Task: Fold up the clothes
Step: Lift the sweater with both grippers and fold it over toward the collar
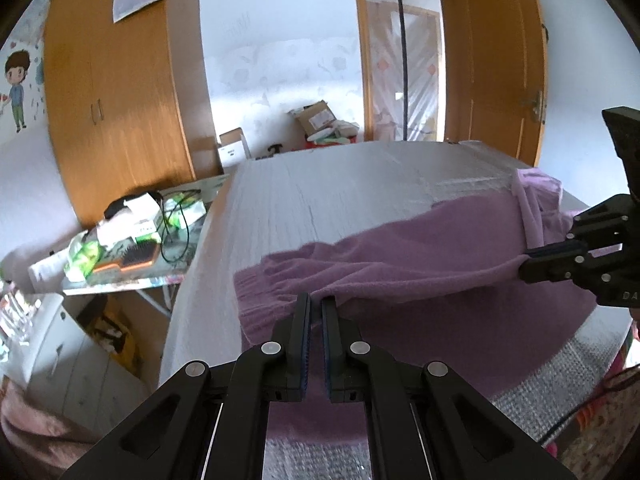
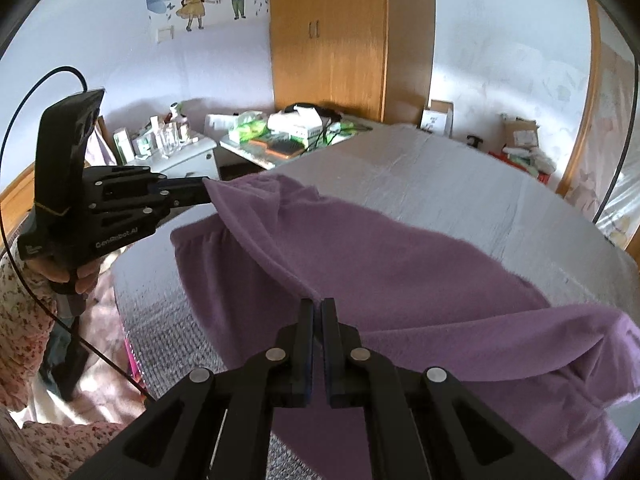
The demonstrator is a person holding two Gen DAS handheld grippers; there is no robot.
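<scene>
In the right wrist view, the left gripper (image 2: 206,194) stands at the middle left, a hand (image 2: 82,276) on its grip, its jaws pinching one corner of the purple garment (image 2: 400,264). The fleece runs from there down to the lower centre, where the right gripper (image 2: 318,304) pinches the same lifted edge with jaws pressed nearly together. The rest of it drapes on the bed (image 2: 460,176), filling the centre and lower right.

The cloth looks soft, light and limp, likely to sag between the two grips; corners and hems seem the best holds, kept taut.

Upper left of centre, a cluttered bench (image 2: 256,156) sits near the bed's far corner. To the right the grey cover lies bare past the garment, giving room for laying it flat, though the bed's edges curve off close at the far right.
</scene>
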